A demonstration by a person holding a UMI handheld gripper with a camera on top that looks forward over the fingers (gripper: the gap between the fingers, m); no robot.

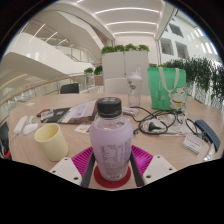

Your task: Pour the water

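Jaws clamp a capped bottle [110,140], hiding its base, beside a yellow cup [51,141].

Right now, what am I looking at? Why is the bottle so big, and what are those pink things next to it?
This picture comes from a camera riding on a pair of tongs that a person holds in one hand. It is no full robot. The camera looks forward along the two fingers, so whatever they grip looks huge. The pink things are the pads on the fingers' inner faces. They press on a clear water bottle with a dark cap from both sides, so the bottle is held upright. Just beside it on the table stands a pale yellow cup, likely where the water will go. Farther back lie cables, papers and a green bag.
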